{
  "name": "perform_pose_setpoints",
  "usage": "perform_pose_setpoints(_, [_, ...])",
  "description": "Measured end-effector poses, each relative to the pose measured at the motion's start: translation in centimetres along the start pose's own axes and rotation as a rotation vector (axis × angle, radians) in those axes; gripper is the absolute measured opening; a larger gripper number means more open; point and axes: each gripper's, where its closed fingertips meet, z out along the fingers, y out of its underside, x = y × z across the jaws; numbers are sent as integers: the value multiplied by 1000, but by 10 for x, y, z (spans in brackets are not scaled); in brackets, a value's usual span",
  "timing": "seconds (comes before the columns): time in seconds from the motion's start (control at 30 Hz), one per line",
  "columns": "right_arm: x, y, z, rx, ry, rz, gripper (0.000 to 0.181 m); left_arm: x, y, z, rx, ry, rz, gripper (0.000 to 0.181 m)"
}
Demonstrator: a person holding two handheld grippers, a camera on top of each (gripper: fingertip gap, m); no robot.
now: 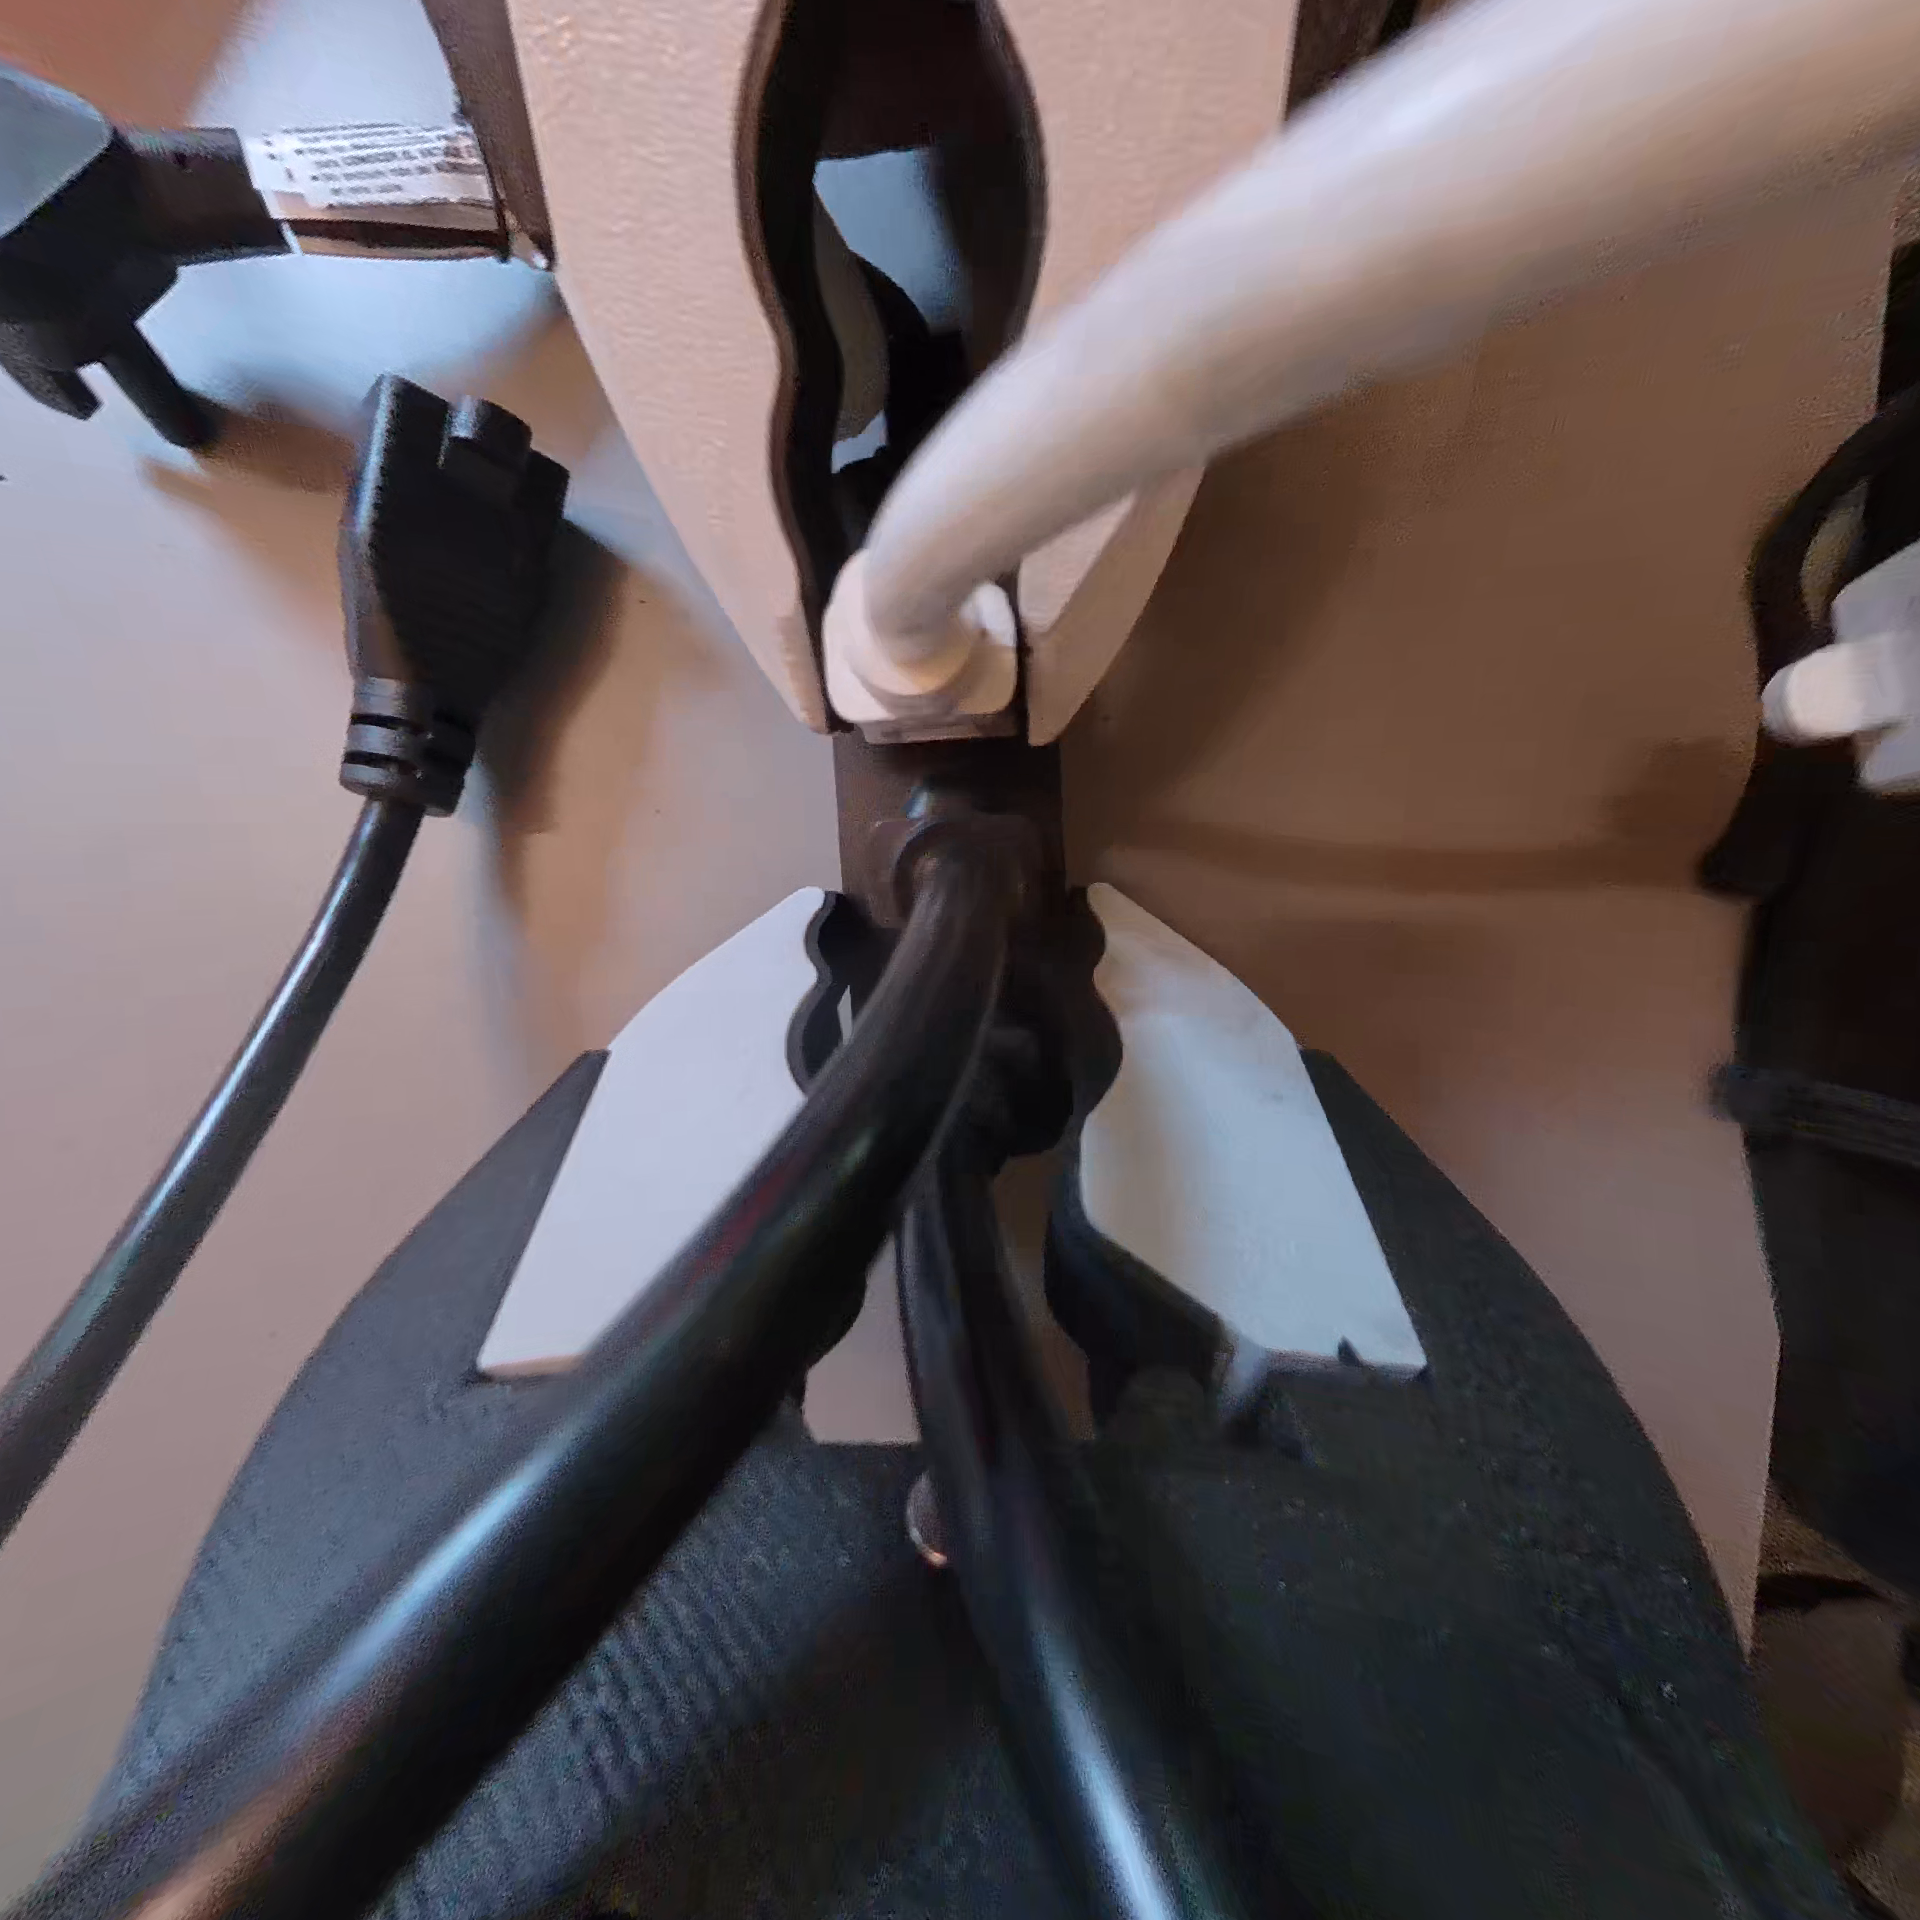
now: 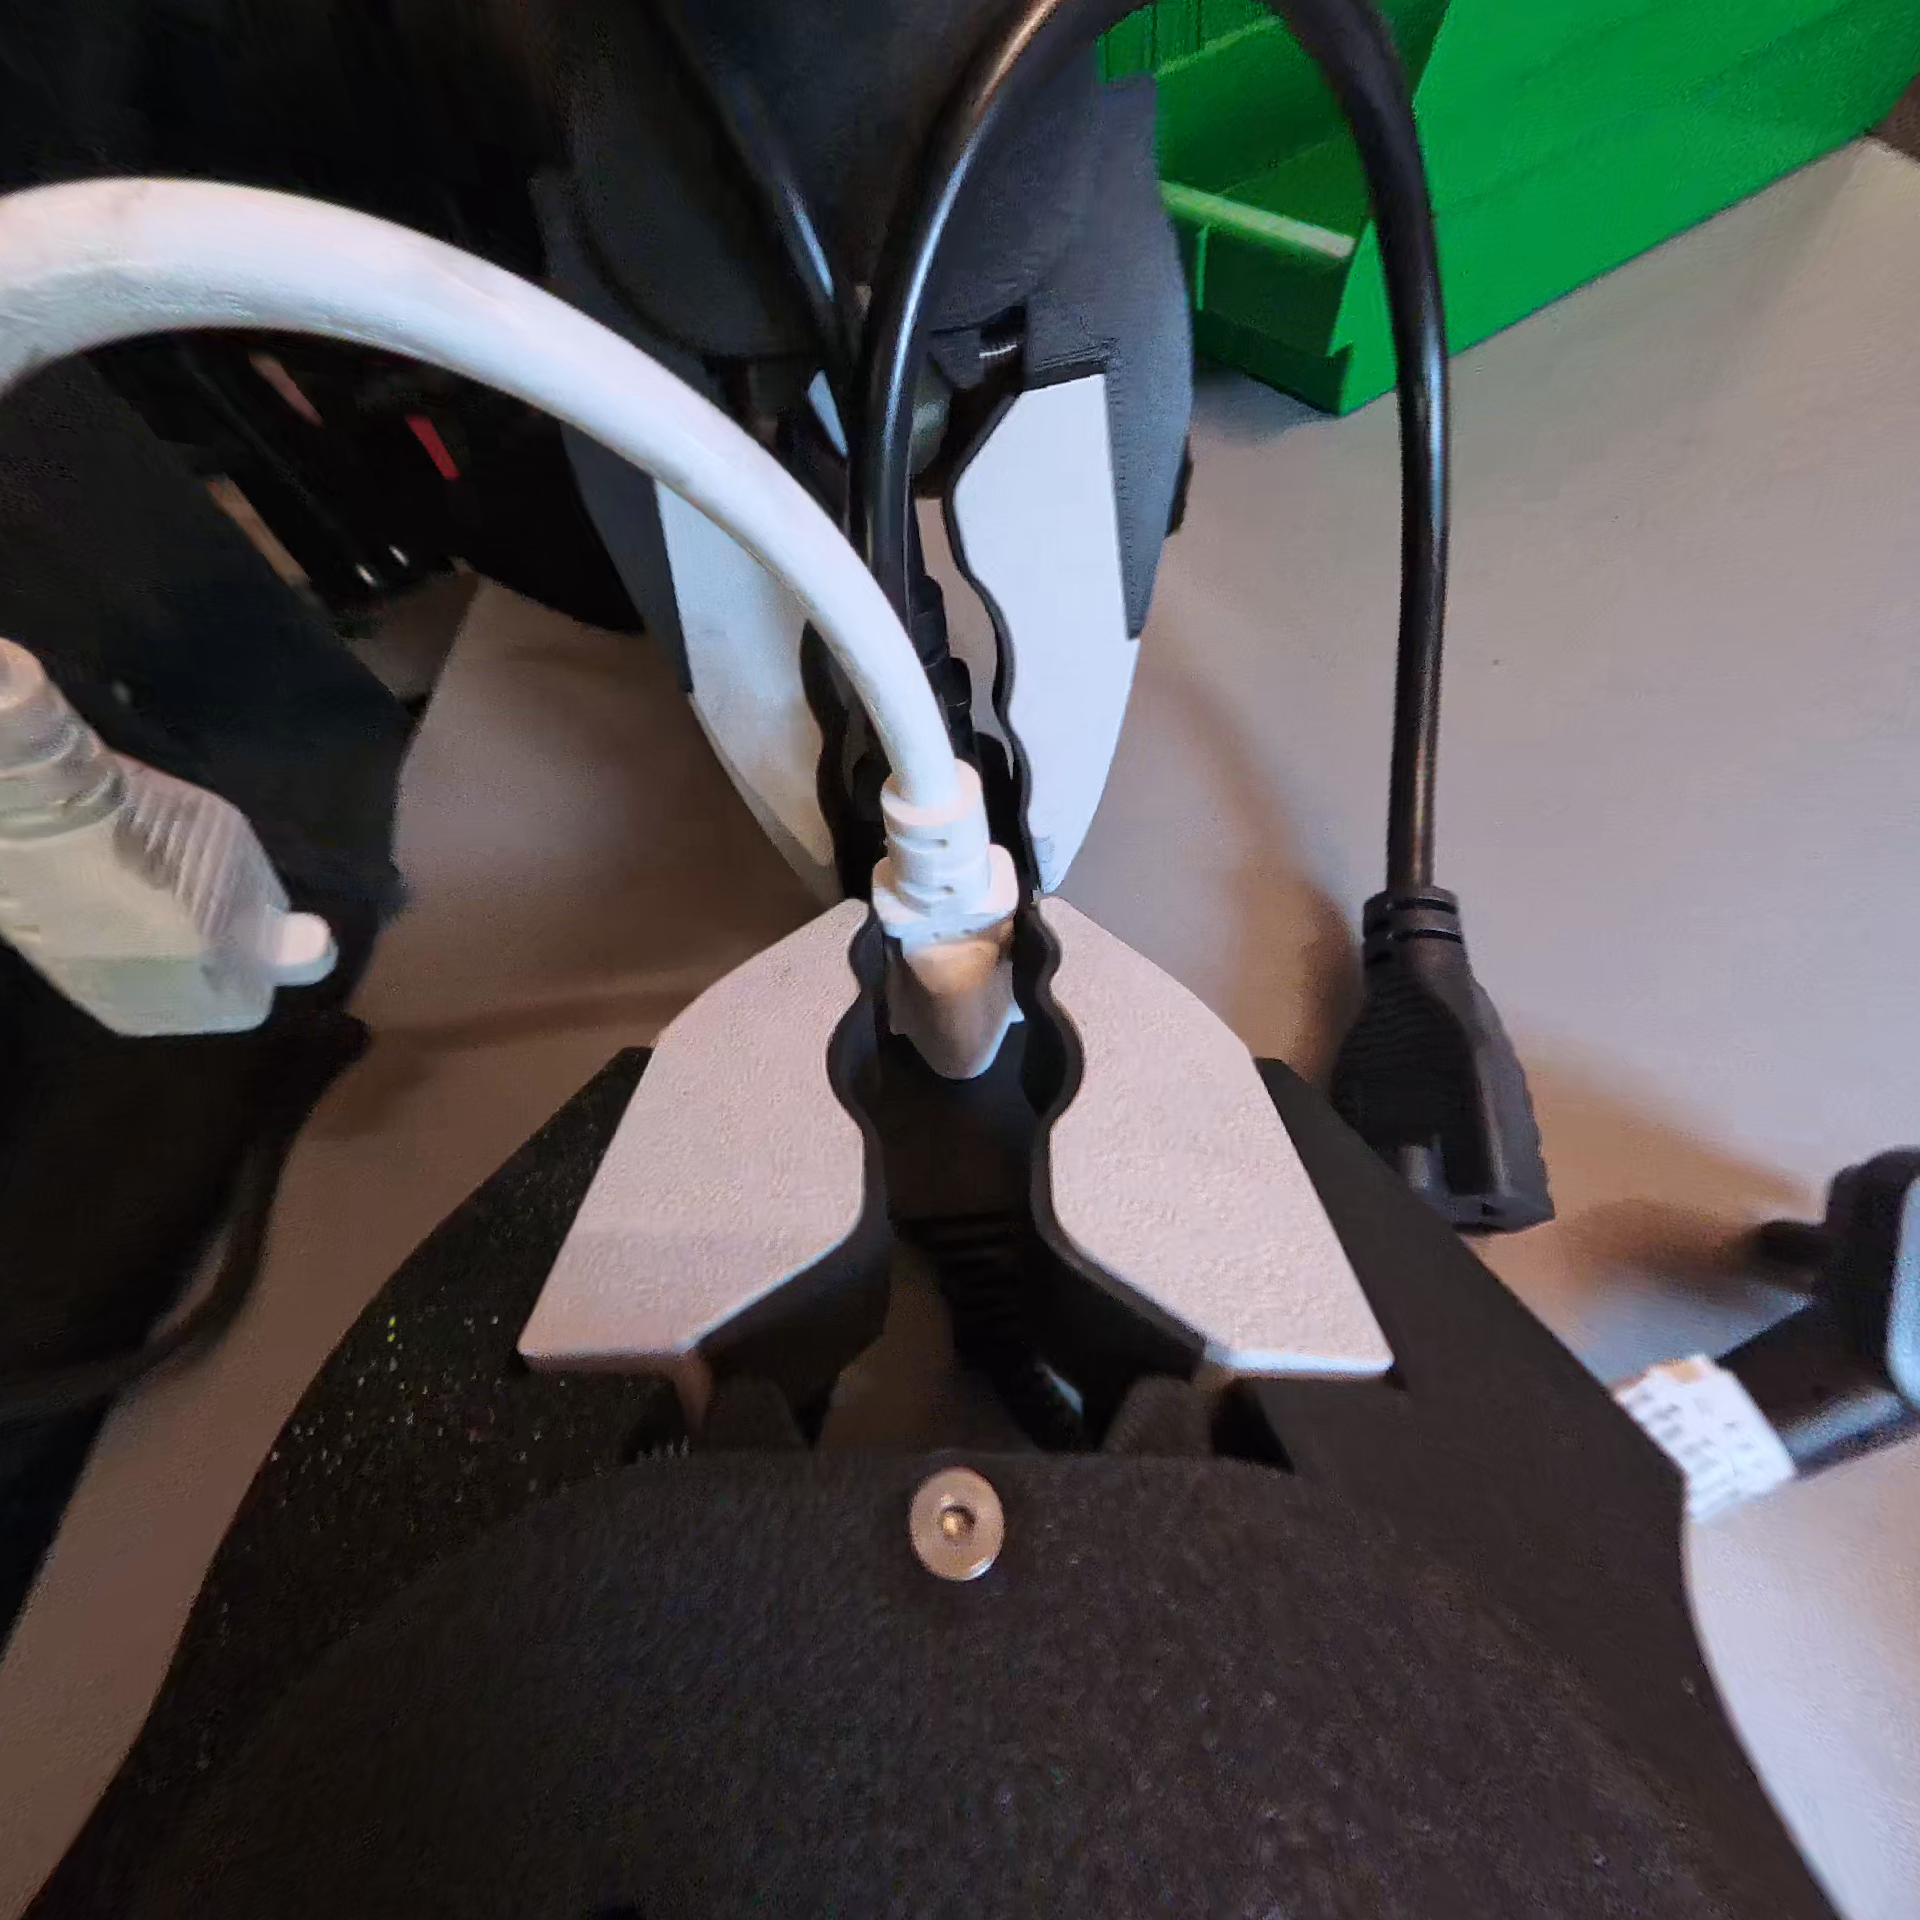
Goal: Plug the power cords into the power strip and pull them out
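Pale, matte tabletop (image 2: 1662, 727) fills both of my feeds, with a bright green bin (image 2: 1558, 156) at the far edge in the right wrist view.

My two tools meet tip to tip over the middle of the table. The left gripper (image 1: 956, 914) is narrowed onto a black plug (image 1: 945, 852), and its black cord (image 1: 727, 1195) curves back past the camera. The right gripper (image 2: 951, 935) is pinched on a white plug (image 2: 940, 966), whose white cord (image 2: 520, 343) arches up and away to my left. Behind that plug, deeper between the same fingers, I see a black moulded body with a ribbed collar (image 2: 966, 1236). White and black parts touch at the tips, but I cannot tell how they mate.

A loose black connector (image 2: 1444, 1091) lies flat on the table, apart from the grip. A pronged black plug (image 1: 83, 281) rests farther off, and its lead carries a white label (image 1: 364, 166) whose small print is too blurred to read. A pale, translucent connector (image 2: 125, 904) sits at the other side.
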Motion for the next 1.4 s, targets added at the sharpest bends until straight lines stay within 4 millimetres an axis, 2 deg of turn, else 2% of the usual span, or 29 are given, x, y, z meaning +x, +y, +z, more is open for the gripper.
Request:
perform_pose_setpoints(0.1, [3, -2, 0, 11, 0, 0, 23, -2, 0, 0, 0, 25, -21, 42])
perform_pose_setpoints(0.2, [-4, 0, 0, -27, 100, -254, 23, -3, 1, 3, 1, 62, -44, 45])
perform_pose_setpoints(0.3, [-2, 0, 0, -8, 83, -178, 23, -3, 1, 3, -5, 55, -22, 43])
perform_pose_setpoints(0.43, [8, -3, -2, 24, 32, 19, 23, -4, 1, 3, 1, 61, -54, 43])
perform_pose_setpoints(0.47, [8, -3, -2, 23, 42, 6, 23, -5, 1, 2, 5, 73, -65, 43])
perform_pose_setpoints(0.57, [-1, -1, 0, -25, 130, -266, 23, -6, 3, 3, -14, 59, -41, 45])
perform_pose_setpoints(0.63, [-4, -2, -1, 8, 82, -209, 22, -3, 3, 3, -10, 72, -37, 46])
perform_pose_setpoints(0.77, [5, -7, -2, 51, 25, -21, 23, -3, 1, 1, 15, 85, -72, 43])
perform_pose_setpoints(0.93, [-5, 0, 0, -1, 67, -252, 23, 1, 3, 4, -18, 55, -37, 44])
perform_pose_setpoints(1.23, [-6, 1, 1, -4, 24, -200, 24, 5, -3, 2, 39, 48, -10, 47])
perform_pose_setpoints(1.4, [-6, 0, 1, -4, 24, -193, 24, 0, -5, -5, 45, 14, 14, 37])
